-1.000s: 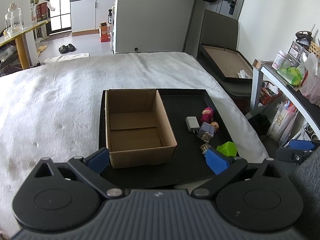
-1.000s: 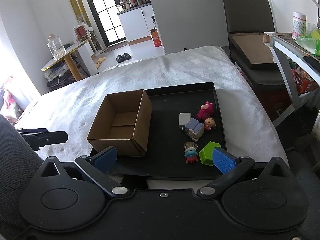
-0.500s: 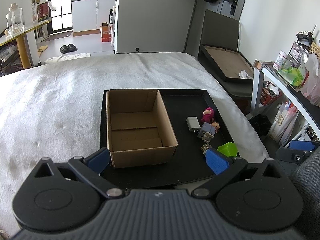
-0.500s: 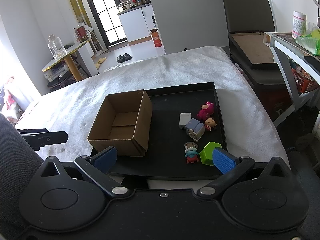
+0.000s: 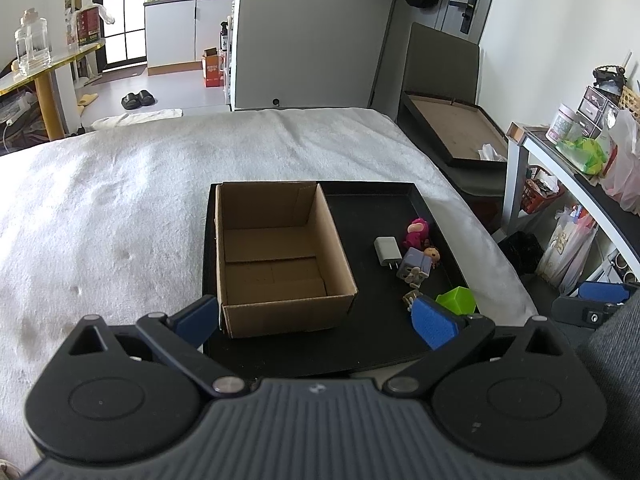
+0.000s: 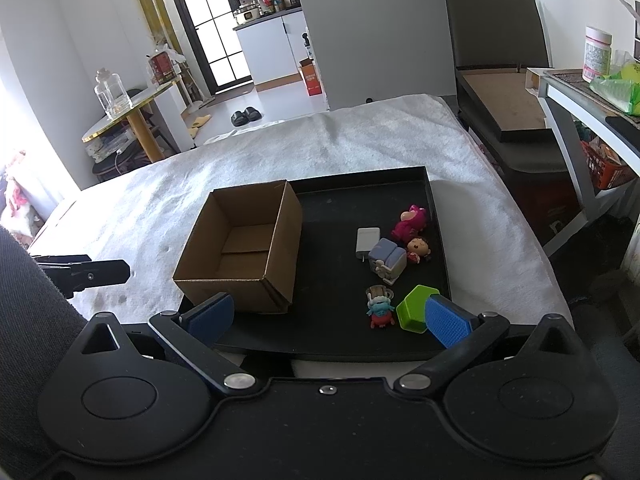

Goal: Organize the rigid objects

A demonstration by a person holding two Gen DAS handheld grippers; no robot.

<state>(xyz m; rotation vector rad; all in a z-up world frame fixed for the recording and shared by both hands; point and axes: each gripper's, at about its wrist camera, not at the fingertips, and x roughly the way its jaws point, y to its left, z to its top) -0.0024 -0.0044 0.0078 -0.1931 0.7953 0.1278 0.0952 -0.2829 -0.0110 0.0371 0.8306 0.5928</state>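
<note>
Both claws gape wide, holding nothing: left claw (image 5: 316,318), right claw (image 6: 328,318). Cardboard box (image 6: 240,256) sits on black tray's (image 6: 340,340) left side; small toys (image 6: 400,256) cluster right, bed (image 6: 240,160) beneath.

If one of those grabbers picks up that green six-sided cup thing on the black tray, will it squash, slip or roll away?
The green hexagonal cup looks like hard, thin-walled plastic, so it probably stays stiff and feels light. Its flat sides should stop it rolling far. The smooth surface might slip, though the ribbed blue fingers likely help.
</note>
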